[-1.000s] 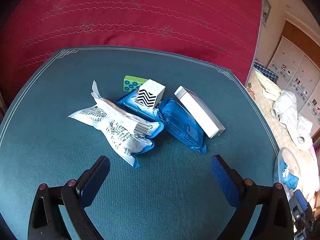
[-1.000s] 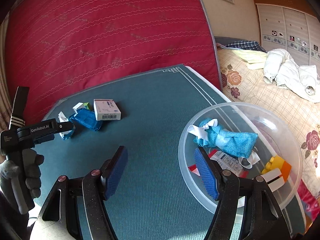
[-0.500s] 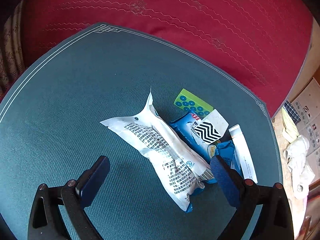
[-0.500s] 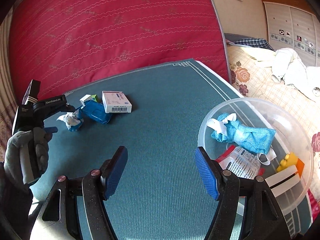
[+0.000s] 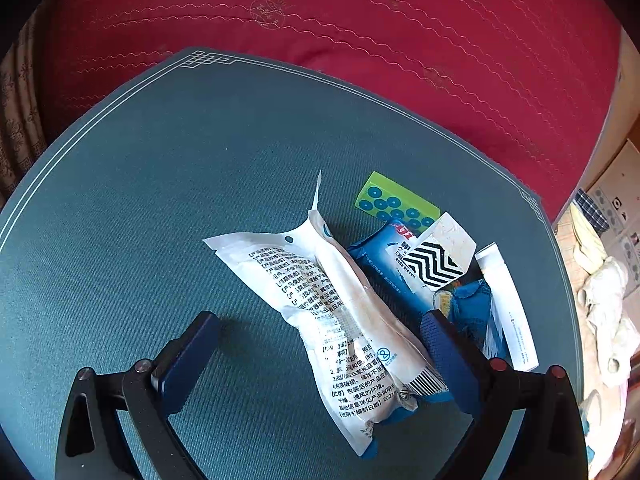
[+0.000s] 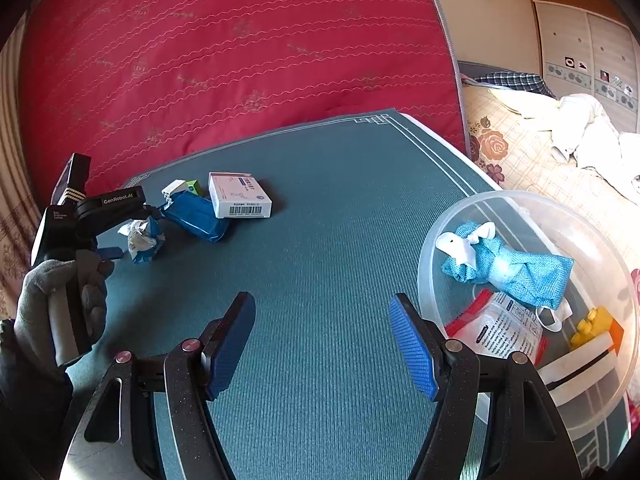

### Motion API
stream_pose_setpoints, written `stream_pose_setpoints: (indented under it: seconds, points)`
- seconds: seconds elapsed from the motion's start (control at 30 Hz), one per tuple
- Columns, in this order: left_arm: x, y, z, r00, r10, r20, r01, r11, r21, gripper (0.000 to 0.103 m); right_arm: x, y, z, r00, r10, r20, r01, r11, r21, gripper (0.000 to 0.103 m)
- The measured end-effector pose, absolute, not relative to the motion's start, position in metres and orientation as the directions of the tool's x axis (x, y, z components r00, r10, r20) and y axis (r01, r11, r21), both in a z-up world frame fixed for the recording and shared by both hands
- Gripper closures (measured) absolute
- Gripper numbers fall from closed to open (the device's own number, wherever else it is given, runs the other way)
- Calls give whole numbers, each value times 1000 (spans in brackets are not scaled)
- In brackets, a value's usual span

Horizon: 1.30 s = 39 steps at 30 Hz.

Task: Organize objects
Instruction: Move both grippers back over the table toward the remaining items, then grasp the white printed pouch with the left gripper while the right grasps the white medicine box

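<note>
Left gripper [image 5: 320,344] is spread wide around the white pouch [image 5: 332,304] lying on the mat [image 5: 140,200] by the box [image 6: 239,200], right gripper [image 6: 323,340] gaping beside the bowl [image 6: 448,220].

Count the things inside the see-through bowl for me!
4 visible: blue cloth bundle at the back, red-edged packet in front, yellow brick and white box on the right. More may hide underneath.

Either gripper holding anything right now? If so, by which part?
Nothing held. Left gripper is open astride the white packet; right gripper is open over bare mat.
</note>
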<state>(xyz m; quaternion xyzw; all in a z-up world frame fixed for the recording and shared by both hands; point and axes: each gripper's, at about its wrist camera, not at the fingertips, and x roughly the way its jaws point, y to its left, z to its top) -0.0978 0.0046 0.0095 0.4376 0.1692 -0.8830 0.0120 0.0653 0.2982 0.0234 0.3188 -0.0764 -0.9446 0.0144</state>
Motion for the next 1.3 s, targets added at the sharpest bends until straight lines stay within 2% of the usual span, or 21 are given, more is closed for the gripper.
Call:
stream_pose_setpoints:
  seconds: [0.4, 0.5, 0.6, 0.67, 0.7, 1.0, 1.17, 1.3]
  points:
    - [-100, -11, 7, -605, 70, -793, 152, -968, -202, 2, 49, 270, 21, -781, -116, -614, 42, -990, 133, 32]
    - [-103, -8, 7, -616, 60, -786, 128, -976, -175, 10, 41, 262, 20, -765, -145, -628, 73, -987, 140, 32]
    - [-101, -6, 8, -632, 72, -772, 97, -981, -171, 30, 28, 253, 15, -735, -197, -648, 116, -979, 166, 32]
    - [-99, -9, 9, -637, 95, -765, 79, -979, -187, 50, 18, 248, 11, -710, -233, -664, 139, -972, 191, 32]
    - [-99, -10, 9, -636, 110, -764, 73, -977, -201, 52, 12, 247, 9, -698, -249, -671, 147, -968, 206, 32]
    - [-93, -15, 12, -639, 141, -756, 62, -971, -233, 52, -36, 234, 22, -715, -243, -656, 158, -970, 186, 32]
    - [-89, -11, 17, -656, 144, -741, 44, -973, -229, 52, -79, 234, 28, -709, -267, -653, 169, -963, 209, 32]
    - [-88, -12, 17, -660, 158, -735, 35, -970, -240, 52, -111, 233, 27, -679, -324, -659, 195, -945, 264, 28]
